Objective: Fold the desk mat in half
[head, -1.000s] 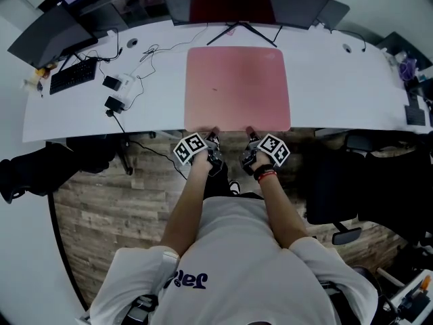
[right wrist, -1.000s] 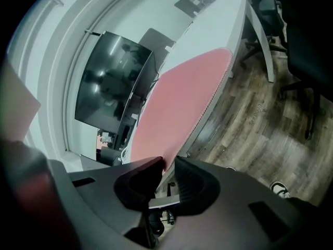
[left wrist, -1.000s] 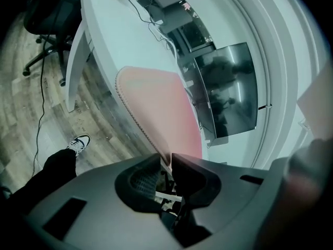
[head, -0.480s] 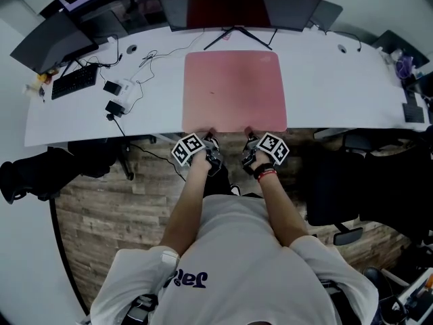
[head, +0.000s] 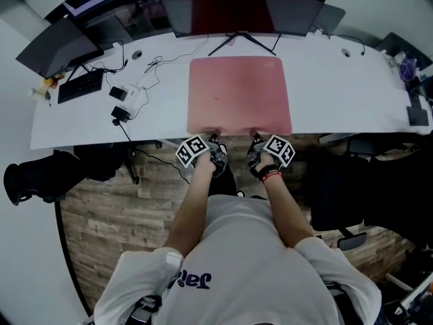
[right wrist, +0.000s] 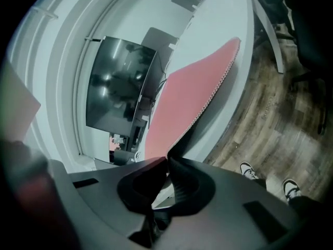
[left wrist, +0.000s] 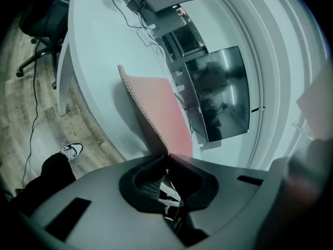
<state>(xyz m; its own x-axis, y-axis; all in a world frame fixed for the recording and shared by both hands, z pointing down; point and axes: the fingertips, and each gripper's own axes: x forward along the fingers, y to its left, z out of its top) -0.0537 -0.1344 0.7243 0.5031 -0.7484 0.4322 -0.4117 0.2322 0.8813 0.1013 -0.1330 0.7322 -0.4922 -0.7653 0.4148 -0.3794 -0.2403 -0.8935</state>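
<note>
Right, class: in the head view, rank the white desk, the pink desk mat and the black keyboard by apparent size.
Largest: white desk.
Next: pink desk mat.
Smallest: black keyboard, clearly smaller than the mat.

The mat (head: 239, 93) lies centred on the desk (head: 338, 87), before the monitor (head: 230, 12). The keyboard (head: 80, 87) and cables (head: 152, 66) lie to its left. The left gripper (head: 214, 139) and right gripper (head: 255, 137) pinch its near edge.
</note>
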